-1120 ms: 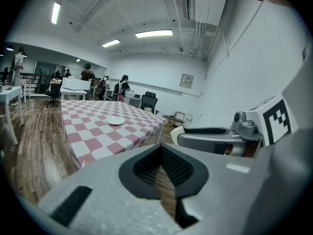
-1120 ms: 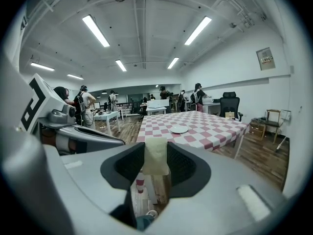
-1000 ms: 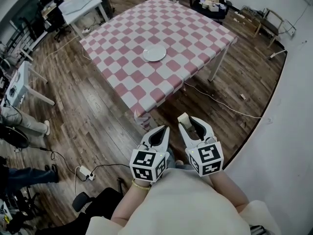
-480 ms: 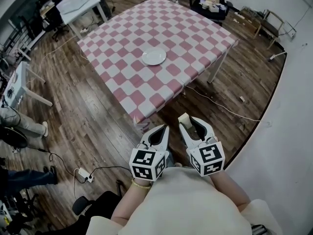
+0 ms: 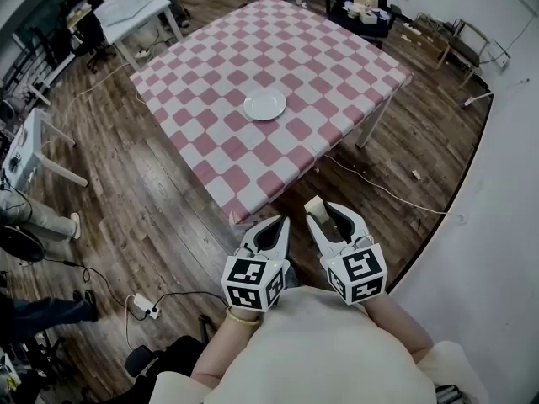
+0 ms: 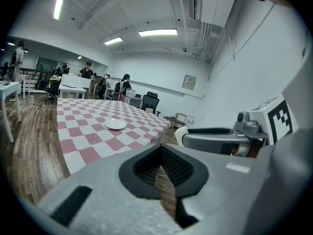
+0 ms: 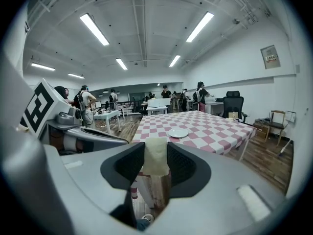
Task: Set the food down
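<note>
Table (image 5: 337,49) and plate (image 5: 264,103) sit slightly nearer than a second ago, so the approach likely continues. Right gripper (image 5: 318,215) still clamps the food (image 5: 313,202); left gripper (image 5: 280,224) is closed, empty.

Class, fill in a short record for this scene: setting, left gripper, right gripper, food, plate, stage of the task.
setting: table under a pink-and-white checked cloth, wooden floor
left gripper: jaws together, nothing between them
right gripper: jaws shut on food
food: pale flat piece, held off the table
plate: white, empty, near the table's middle
stage: food not set down yet; both grippers short of the table
</note>
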